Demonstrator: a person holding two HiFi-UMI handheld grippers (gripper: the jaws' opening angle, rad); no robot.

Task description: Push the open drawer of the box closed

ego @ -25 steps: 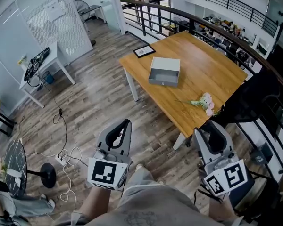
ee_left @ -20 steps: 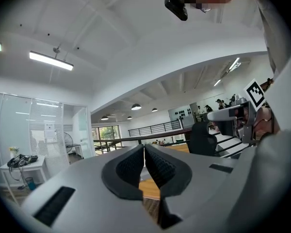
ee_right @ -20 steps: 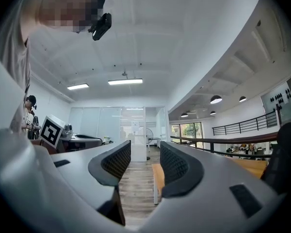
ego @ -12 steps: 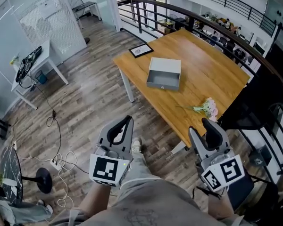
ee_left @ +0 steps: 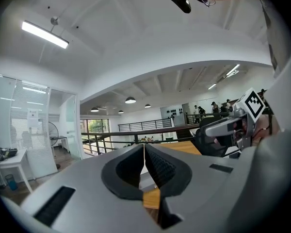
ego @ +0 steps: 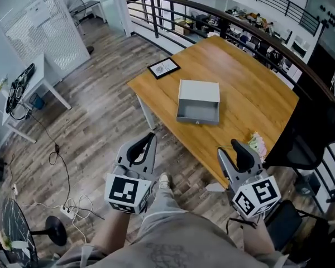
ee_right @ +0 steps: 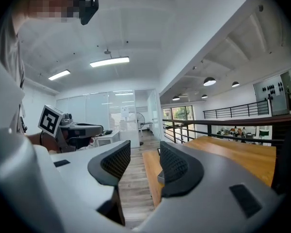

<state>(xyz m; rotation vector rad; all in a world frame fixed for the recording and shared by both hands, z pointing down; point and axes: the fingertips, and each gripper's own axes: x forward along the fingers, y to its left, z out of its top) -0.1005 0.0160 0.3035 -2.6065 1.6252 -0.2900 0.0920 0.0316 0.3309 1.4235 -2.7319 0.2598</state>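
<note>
A grey box (ego: pixel 199 90) lies in the middle of the wooden table (ego: pixel 251 88). Its drawer (ego: pixel 197 111) is pulled out toward me, with a small knob on the front face. Both grippers hang in the air short of the table's near edge, well apart from the box. My left gripper (ego: pixel 150 138) is shut with nothing in it; in the left gripper view its tips (ee_left: pixel 144 147) meet. My right gripper (ego: pixel 234 148) stands open and empty, a clear gap (ee_right: pixel 144 155) between its pads. A grey corner of the box (ee_right: pixel 160 177) peeks past the right finger.
A framed picture (ego: pixel 163 67) lies at the table's far left corner and a bunch of flowers (ego: pixel 258 144) at its near right edge. A black chair (ego: pixel 307 138) stands to the right, a dark railing (ego: pixel 173 4) runs behind, and a white desk (ego: pixel 28 88) stands at left.
The view has moved closer to the table, so the box sits nearer and more central. Both grippers have come forward with it. The box and drawer have not moved.
</note>
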